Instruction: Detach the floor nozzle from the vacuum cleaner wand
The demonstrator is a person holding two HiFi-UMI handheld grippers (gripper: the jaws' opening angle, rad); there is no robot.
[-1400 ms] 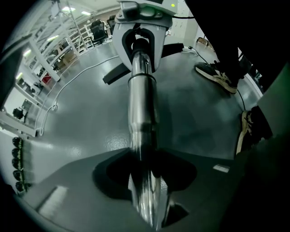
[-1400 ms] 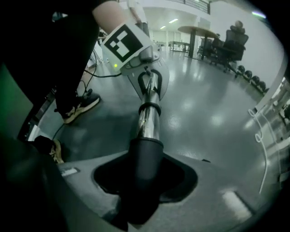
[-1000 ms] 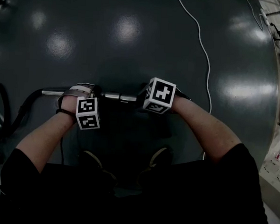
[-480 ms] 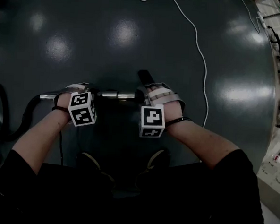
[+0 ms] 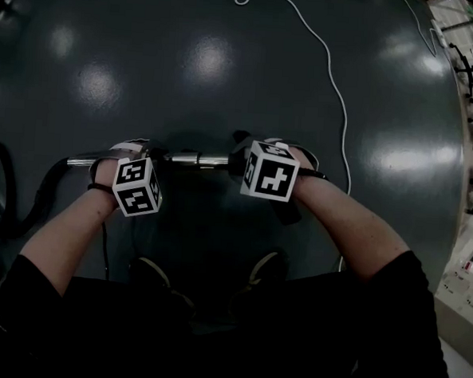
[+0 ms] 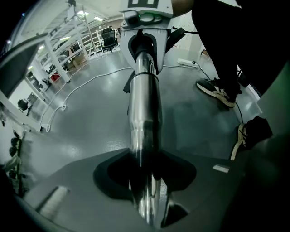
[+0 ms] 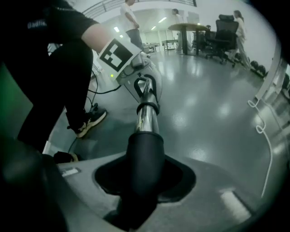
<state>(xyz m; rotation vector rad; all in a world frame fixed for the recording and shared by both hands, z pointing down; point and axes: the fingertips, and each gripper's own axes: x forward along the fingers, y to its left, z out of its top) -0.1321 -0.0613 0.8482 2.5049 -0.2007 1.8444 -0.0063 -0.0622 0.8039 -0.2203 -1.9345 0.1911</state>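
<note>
Because the wand [image 6: 144, 113] is a rigid, polished metal tube, it is expected to be stiff and fairly light but slippery under the pads. A firm hold is best taken on its plain length, clear of the joint. The black neck [image 7: 145, 154], judged to be the floor nozzle's socket, is matt plastic and should offer better friction, though it could be cracked by excessive squeezing or bending. A straight pull along the tube's axis, with a slight twist, is advised.

The wand is held roughly level above the dark floor [image 5: 229, 48], just ahead of the person's shoes, and is spanned by the two grippers. The left gripper [image 6: 145, 199] is seated around the chrome tube, with its jaws closing on it. The right gripper [image 7: 145, 190] is clamped on the black neck, where the chrome ends. A step in diameter is visible along the tube. A dark hose [image 5: 12, 202] leads away at the left end. The nozzle head itself cannot be made out clearly against the floor.
</note>
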